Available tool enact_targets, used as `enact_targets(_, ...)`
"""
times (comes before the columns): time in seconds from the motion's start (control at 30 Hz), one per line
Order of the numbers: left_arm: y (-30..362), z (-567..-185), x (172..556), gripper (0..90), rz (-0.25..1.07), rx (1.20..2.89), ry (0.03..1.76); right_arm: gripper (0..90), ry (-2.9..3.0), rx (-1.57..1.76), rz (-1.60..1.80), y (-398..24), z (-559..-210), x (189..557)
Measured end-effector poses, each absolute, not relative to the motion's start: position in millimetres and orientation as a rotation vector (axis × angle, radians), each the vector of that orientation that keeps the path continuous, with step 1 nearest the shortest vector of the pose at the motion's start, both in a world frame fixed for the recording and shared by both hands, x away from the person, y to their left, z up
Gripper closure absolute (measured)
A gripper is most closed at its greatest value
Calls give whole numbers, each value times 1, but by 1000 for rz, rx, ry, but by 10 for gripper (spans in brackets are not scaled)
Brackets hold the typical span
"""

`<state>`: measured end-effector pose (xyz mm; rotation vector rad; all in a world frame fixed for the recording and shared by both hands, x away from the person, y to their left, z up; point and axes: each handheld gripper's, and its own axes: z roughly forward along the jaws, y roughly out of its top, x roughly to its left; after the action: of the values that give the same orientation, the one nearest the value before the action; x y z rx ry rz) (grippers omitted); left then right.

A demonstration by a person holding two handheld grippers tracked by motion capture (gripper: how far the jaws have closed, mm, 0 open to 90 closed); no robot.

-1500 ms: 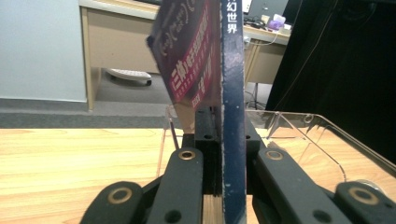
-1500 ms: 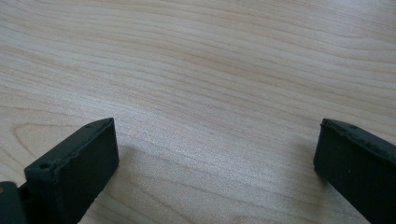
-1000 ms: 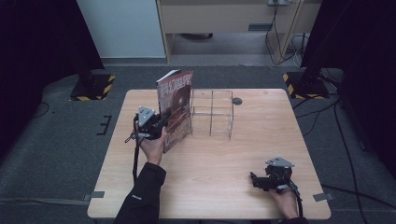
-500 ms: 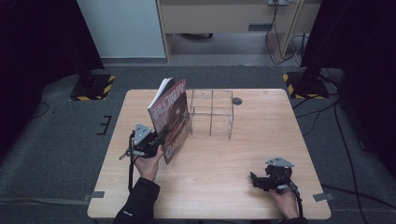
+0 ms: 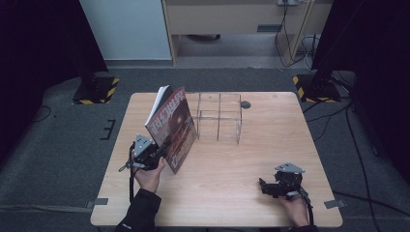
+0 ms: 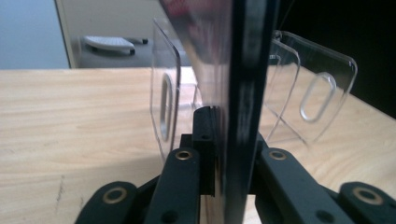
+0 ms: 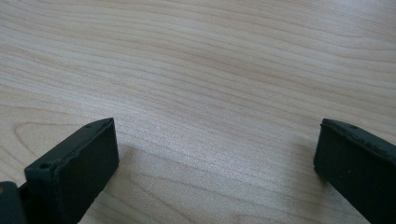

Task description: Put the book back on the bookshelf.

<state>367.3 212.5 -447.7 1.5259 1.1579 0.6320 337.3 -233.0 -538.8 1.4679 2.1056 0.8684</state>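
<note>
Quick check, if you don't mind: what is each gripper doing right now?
Left gripper: closed on the magazine, held upright beside the clear acrylic rack.
Right gripper: open, holding nothing, low over the table.

Your left gripper (image 5: 153,153) sits at about eight o'clock on the bench (image 5: 232,193), its jaws clamped on the lower edge of the magazine (image 5: 173,126), which stands tilted just beside the clear rack (image 5: 220,116). Your right gripper (image 5: 278,186) rests at five o'clock, well apart from both.
</note>
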Motion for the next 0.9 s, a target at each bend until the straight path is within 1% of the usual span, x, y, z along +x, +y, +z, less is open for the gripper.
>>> enact_targets(0.1, 216, -441, 371, 791, 630, 1523, 1163, 3, 2110, 1464, 869, -233, -539, 337)
enact_targets(0.27, 222, -425, 374, 762, 642, 1468, 1153, 3, 2110, 1464, 868, -233, -539, 337)
enact_targets(0.33, 222, -418, 376, 762, 643, 1462, 1156, 3, 2110, 1464, 869, -233, -539, 337)
enact_targets(0.4, 220, -414, 378, 779, 640, 1475, 1169, 3, 2110, 1464, 869, -233, -539, 337)
enact_targets(0.53, 218, -412, 380, 833, 585, 1440, 1169, 3, 2109, 1468, 869, -233, -539, 337)
enact_targets(0.6, 215, -410, 380, 836, 606, 1439, 1160, 3, 2108, 1469, 869, -233, -539, 337)
enact_targets(0.83, 210, -397, 392, 837, 604, 1406, 1158, 3, 2110, 1464, 869, -233, -539, 337)
enact_targets(0.9, 208, -393, 396, 838, 621, 1398, 1150, 3, 2108, 1465, 868, -233, -539, 337)
